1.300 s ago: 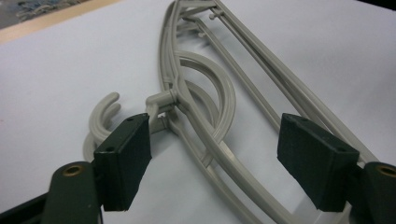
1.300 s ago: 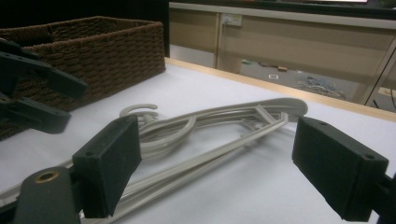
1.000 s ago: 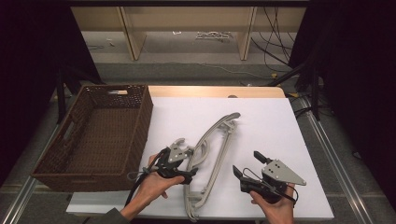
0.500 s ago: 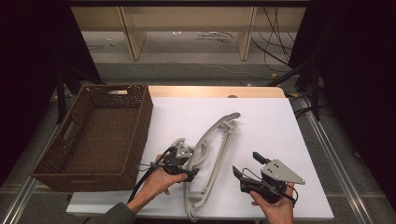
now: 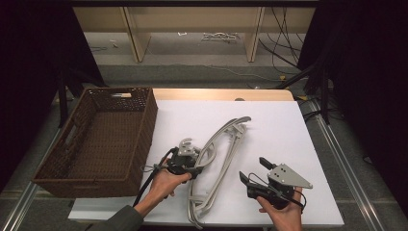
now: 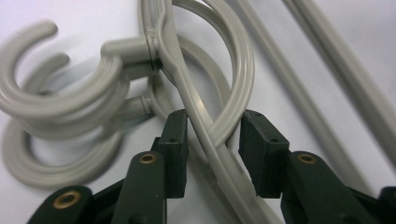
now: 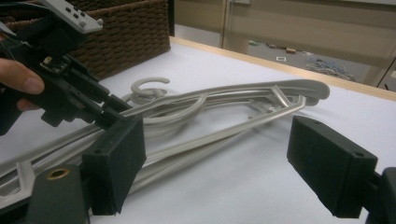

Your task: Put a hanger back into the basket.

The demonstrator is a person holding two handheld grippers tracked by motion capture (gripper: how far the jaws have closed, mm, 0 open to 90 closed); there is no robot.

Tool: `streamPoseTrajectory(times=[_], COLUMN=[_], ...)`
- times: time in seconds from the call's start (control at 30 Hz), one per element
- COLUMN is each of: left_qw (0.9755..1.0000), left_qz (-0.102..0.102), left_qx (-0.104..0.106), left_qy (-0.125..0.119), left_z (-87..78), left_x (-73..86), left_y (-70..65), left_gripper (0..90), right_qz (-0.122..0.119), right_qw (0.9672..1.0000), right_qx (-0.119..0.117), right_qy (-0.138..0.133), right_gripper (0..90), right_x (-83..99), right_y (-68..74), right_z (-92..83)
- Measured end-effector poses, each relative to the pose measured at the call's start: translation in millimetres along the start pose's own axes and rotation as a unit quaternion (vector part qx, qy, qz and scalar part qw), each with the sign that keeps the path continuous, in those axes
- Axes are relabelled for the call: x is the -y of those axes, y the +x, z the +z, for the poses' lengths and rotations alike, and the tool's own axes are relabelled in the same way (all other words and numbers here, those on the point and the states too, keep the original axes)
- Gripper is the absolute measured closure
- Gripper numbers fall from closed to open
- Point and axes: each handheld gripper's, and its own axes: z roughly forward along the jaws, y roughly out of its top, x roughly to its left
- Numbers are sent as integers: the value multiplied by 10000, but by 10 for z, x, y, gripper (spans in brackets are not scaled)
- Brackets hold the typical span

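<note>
The white-topped table [image 5: 288,139] carries a dark brown woven wicker basket [image 5: 98,139] at the left of the high view, open and empty, probably the place the hangers are meant for. A stack of grey plastic clothes hangers [image 5: 219,159] lies slantwise at centre frame, hooks toward the basket. The left gripper [image 5: 192,166] has just been closing, jaws narrowed around the hanger necks [image 6: 212,135]; its own view shows a pad [image 6: 175,140] close beside the plastic, contact uncertain. The right gripper [image 5: 255,171] waits at lower right, jaws wide and empty in its own view, clear of the hangers.
</note>
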Motion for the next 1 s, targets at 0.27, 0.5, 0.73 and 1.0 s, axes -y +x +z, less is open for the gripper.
streamPoseTrajectory(times=[0.27, 0.5, 0.73, 1.0], left_qw=[9975, 9918, 9895, 9874], left_qz=[-604, -1077, -1183, -1192], left_qx=[278, 491, 421, 447], left_qy=[-238, -478, -711, -942], left_z=[-24, -69, -131, -216], left_x=[32, 33, 29, 10], left_y=[81, 115, 152, 212], left_gripper=[685, 701, 732, 783], right_qz=[4, -19, -48, -45], right_qw=[10000, 10000, 10000, 10000], right_qx=[-30, -41, -5, -43], right_qy=[-10, -23, 36, -17], right_gripper=[204, 204, 204, 203], right_x=[-4, -2, -4, -3], right_y=[2, -3, -7, -6], right_z=[-6, 1, -9, 2])
